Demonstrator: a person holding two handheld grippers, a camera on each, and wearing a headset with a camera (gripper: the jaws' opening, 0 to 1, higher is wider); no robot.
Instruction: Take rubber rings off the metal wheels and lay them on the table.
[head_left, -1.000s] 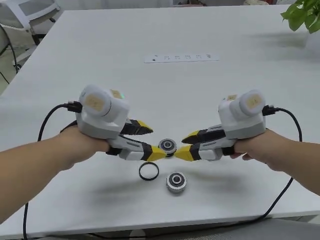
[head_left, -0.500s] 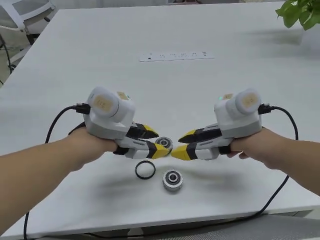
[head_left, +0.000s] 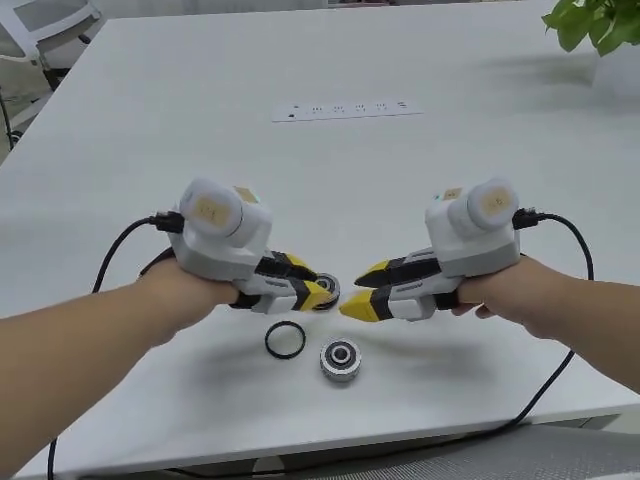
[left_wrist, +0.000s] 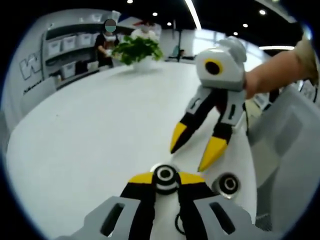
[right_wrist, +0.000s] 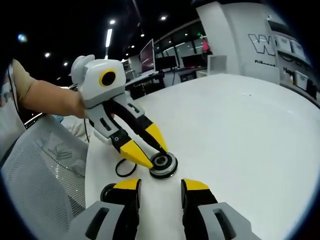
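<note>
While the left gripper (head_left: 316, 291) clamps a metal wheel (left_wrist: 165, 175) between its yellow-tipped jaws, holding it clear of the white table (head_left: 200, 150), the right gripper (head_left: 362, 290) sits just to the right of that wheel. Its jaws are spread apart, with nothing between them, and its tips point at the wheel without touching it. A loose rubber ring (head_left: 285, 340) lies flat on the table beneath the clamped wheel, slightly to its left. A second wheel (head_left: 341, 360) rests on the table beneath the clamped wheel, slightly to its right.
</note>
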